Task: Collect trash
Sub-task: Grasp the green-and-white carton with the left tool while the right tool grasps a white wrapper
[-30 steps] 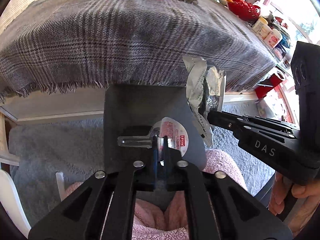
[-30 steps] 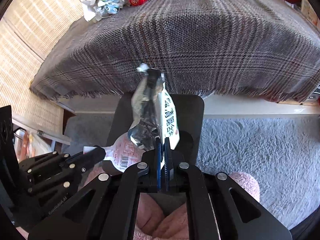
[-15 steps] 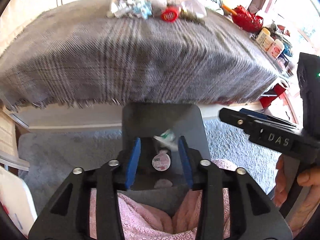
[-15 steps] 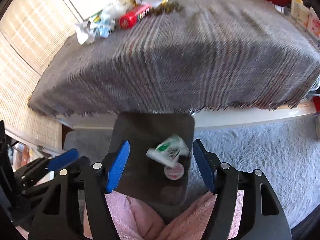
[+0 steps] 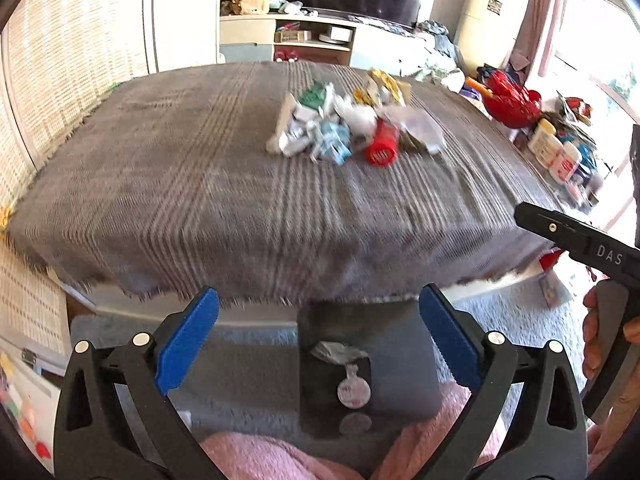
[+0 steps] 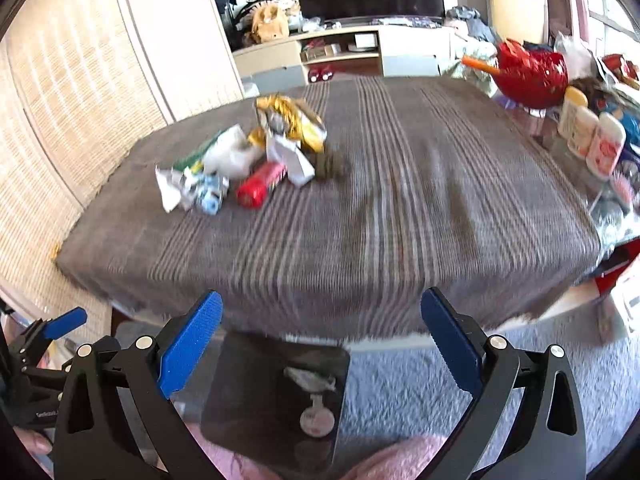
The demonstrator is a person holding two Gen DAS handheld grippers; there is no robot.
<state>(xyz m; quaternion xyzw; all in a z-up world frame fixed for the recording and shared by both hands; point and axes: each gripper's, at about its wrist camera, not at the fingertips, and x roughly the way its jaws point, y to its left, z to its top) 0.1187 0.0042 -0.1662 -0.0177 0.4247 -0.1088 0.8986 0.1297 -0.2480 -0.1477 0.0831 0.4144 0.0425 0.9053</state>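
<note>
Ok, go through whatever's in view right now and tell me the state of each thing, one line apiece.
left gripper: open, nothing between its pads, jaws just opened.
right gripper: open, empty, jaws just opened.
dark bin: open-topped, below the table edge.
crumpled foil wrapper: lying in the bin.
round lid: lying in the bin, by the wrapper.
trash pile: uncollected on the table.
red tube: lying on its side in the pile.
grey cloth: spread over the table.

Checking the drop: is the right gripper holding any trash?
No. The right gripper stands wide open with nothing between its pads; the crumpled wrapper lies in the dark bin below.
</note>
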